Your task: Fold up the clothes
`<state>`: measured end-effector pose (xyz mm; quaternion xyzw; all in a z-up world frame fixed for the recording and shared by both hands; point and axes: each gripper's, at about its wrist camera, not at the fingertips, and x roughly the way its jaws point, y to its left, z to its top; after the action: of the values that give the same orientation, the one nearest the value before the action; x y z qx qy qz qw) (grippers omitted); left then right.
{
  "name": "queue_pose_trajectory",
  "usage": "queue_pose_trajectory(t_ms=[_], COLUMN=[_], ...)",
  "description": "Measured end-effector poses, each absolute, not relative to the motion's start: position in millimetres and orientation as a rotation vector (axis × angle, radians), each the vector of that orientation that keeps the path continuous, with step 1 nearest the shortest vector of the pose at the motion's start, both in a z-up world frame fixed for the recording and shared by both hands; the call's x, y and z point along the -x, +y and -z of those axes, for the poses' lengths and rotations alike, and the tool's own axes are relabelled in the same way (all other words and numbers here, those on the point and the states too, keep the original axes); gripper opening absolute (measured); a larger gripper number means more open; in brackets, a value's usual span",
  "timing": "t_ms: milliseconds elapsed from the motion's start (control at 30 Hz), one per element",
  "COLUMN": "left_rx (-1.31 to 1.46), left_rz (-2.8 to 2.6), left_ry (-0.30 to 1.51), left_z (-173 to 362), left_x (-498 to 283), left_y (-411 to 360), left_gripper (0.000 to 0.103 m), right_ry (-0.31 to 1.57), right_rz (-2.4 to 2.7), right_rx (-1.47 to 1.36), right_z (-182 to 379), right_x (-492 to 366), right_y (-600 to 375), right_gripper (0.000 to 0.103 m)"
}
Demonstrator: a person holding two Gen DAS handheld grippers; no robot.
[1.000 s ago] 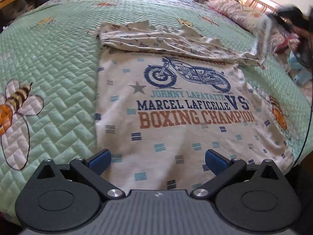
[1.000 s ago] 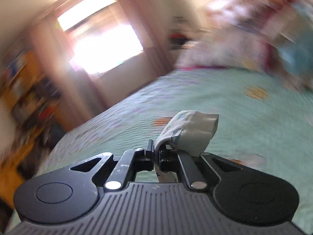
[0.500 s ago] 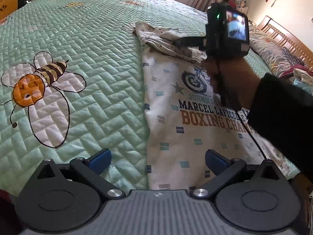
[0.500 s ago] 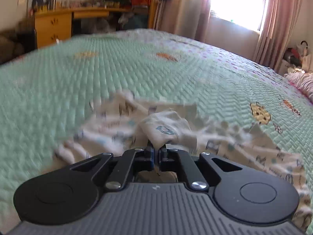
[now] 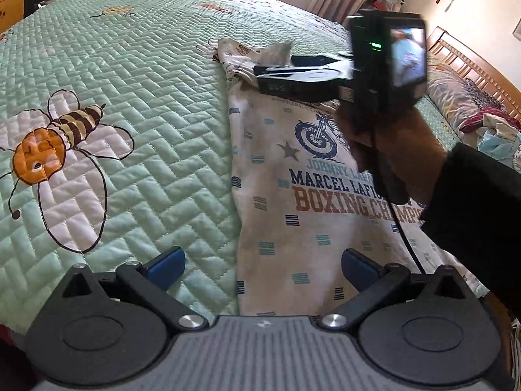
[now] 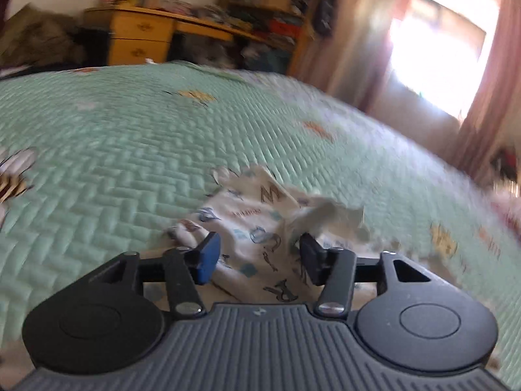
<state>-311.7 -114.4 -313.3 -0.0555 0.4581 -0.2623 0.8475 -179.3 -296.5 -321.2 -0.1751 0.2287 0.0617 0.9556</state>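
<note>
Two grippers are in my views, both over a mint-green quilted bedspread [image 5: 136, 104]. At the far left of my left wrist view an embroidered bee [image 5: 55, 143] is stitched into the quilt. My left gripper [image 5: 262, 265] hangs above the near edge of the bed with its blue pads [image 5: 166, 264] set wide apart and nothing between them; its left pad is over bare quilt, its right pad over the near hem of the T-shirt [image 5: 293, 215]. That white T-shirt lies flat on the bedspread, right of the bee, printed with a blue motorcycle and "BOXING CHAMPION" lettering, its far end bunched into a crumpled heap. Further right, a hand [image 5: 387, 150] in a dark sleeve [image 5: 472, 202] holds my right gripper [image 6: 259, 254] over the shirt's far part, its tips at the bunched cloth. In my right wrist view, which is blurred, that gripper's jaws are opening, and the crumpled patterned cloth lies between and beyond the pads without being pinched. Behind the bed I see a yellow desk [image 6: 143, 37] at left and a bright window with pink curtains [image 6: 488, 75] at right
</note>
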Motion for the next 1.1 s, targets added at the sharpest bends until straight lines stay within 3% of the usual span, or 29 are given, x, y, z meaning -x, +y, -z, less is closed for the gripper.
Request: queue_pose_trajectory(t_ms=[300, 433, 533, 667, 933, 1100], left_rx=[0.123, 0.125, 0.126, 0.119, 0.118, 0.097], left_rz=[0.554, 0.556, 0.560, 0.558, 0.552, 0.557], left_ry=[0.967, 0.965, 0.966, 0.968, 0.974, 0.977], left_z=[312, 311, 311, 311, 314, 311], left_x=[313, 314, 314, 312, 311, 313], left_y=[-113, -114, -114, -115, -118, -124], left_gripper=[0.102, 0.102, 0.102, 0.102, 0.102, 0.102], right_ry=[0.468, 0.627, 0.541, 0.500, 0.665, 0.538], right_rz=[-0.020, -0.106, -0.112, 0.033, 0.207, 0.202], right_rx=[-0.038, 0.067, 0.054, 0.008, -0.187, -0.202], right_z=[299, 325, 318, 313, 335, 310], right_x=[167, 150, 174, 187, 259, 261], right_y=[-358, -337, -339, -383, -497, -505], right_gripper=[0.065, 0.064, 0.066, 0.079, 0.079, 0.081])
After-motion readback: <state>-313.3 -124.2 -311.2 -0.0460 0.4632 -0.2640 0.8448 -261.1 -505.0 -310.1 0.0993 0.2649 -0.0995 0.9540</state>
